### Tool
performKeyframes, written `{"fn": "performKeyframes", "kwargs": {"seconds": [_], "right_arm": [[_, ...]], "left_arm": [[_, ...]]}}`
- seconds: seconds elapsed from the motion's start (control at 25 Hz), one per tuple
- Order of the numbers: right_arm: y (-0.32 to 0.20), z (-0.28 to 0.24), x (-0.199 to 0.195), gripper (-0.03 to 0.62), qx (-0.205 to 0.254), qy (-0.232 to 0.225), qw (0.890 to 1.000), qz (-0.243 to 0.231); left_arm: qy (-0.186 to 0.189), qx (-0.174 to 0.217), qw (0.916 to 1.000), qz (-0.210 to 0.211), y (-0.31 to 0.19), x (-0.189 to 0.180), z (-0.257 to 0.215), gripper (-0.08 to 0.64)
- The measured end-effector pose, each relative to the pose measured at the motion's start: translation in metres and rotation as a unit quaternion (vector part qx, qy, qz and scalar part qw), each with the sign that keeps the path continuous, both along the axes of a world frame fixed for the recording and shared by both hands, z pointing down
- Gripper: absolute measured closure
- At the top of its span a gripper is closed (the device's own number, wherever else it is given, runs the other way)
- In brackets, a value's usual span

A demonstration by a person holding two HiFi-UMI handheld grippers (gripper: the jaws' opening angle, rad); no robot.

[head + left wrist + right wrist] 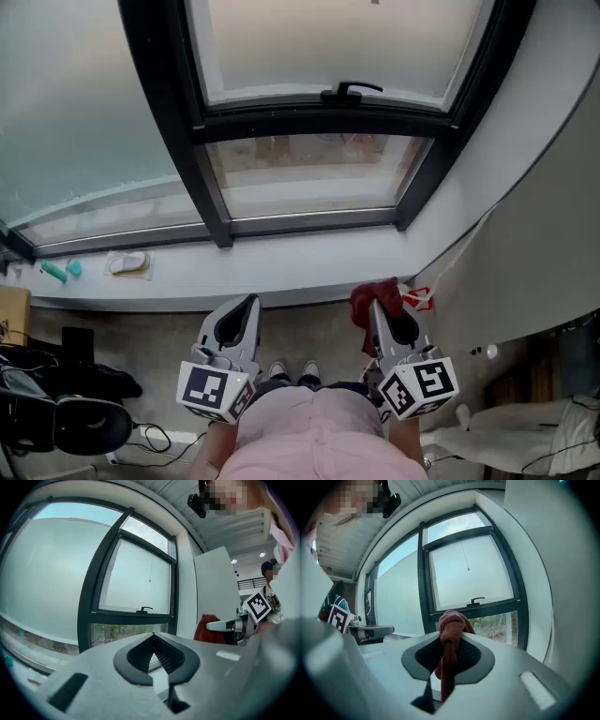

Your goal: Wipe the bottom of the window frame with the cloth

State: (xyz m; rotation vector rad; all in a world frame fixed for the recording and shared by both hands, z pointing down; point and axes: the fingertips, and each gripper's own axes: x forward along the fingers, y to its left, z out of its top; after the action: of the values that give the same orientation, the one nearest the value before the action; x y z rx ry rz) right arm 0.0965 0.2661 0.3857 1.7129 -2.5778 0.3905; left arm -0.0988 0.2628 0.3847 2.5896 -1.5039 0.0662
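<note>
- The red cloth is pinched tight between the jaws of the right gripper.
- It hangs up and down, with a bunched top above the jaws and a thin tail below.
- It is near the window frame but not touching it.
- The left gripper has its jaw tips together and is empty.

Sill bare below the frame, small clutter at left; wall crowding right

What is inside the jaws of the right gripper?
A red cloth, clamped in the shut jaws of the right gripper. It bunches above them and hangs below. The part pressed between the jaws is hidden.
</note>
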Motion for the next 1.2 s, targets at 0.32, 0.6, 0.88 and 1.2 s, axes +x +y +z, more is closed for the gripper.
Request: {"fn": "performKeyframes", "kwargs": {"seconds": [0.32,0.6,0.88,1.2], "right_arm": [[-0.023,0.006,0.001,0.537,0.005,0.004,1.0,-0.03],[-0.036,0.015,0.004,0.537,0.004,0.005,0.998,-0.055],[-0.052,0.027,0.013,0.528,0.001,-0.013,0.998,-0.067],[-0.107,0.035,-0.017,0.528,-0.019,-0.019,0.996,-0.081]], "left_arm": [[-0.003,-0.002,0.9997,-0.024,-0.021,-0.001,0.006,0.565],[0.003,-0.005,0.9988,-0.049,-0.03,-0.002,0.014,0.565],[0.006,-0.027,0.9971,-0.071,-0.04,-0.005,0.029,0.565],[0.005,-0.047,0.9937,-0.101,-0.086,-0.046,0.04,0.565]]}}
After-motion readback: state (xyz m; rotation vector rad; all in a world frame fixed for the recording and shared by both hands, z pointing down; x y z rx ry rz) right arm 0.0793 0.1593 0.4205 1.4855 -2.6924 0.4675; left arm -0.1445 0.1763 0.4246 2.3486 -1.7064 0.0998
